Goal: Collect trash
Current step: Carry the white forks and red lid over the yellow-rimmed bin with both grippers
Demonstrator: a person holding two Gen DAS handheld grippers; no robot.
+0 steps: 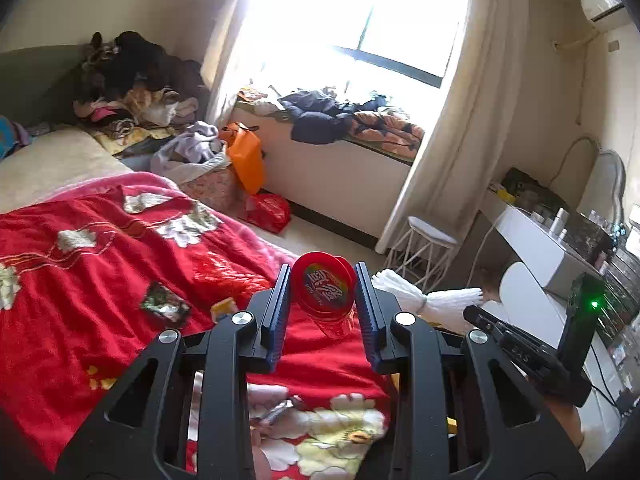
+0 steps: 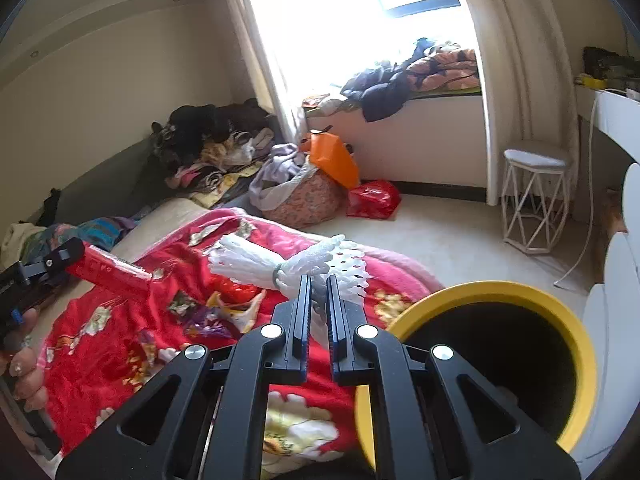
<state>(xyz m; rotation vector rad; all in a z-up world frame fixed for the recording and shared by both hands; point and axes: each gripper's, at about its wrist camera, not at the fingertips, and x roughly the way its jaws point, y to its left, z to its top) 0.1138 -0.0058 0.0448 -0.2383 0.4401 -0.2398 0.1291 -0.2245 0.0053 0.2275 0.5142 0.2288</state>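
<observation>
Left wrist view. Left gripper (image 1: pixel 322 292): jaws pinching a red can (image 1: pixel 323 289), lid end toward the camera, held above the bed (image 1: pixel 80 248). On the red blanket, not yet collected: a dark wrapper (image 1: pixel 165 305) at left, a yellow scrap (image 1: pixel 223 307) just beside the near left finger, a crinkled wrapper (image 1: pixel 276 414) near, under the gripper. Right gripper's body shows at right, its tip hidden behind the left one, with white foam netting (image 1: pixel 420 296) jutting out.

Right wrist view. Right gripper (image 2: pixel 318 284): jaws pressed together on the foam net (image 2: pixel 292 262), a bundle tied at the middle, held over the bed's edge. Yellow-rimmed bin (image 2: pixel 500 294): near right, just beside the gripper, mouth open, inside dark; contents cannot be told. Purple wrapper (image 2: pixel 204 326) and other scraps lie on the blanket.

Status, judged: two items in hand, neither binned; several wrappers left.
</observation>
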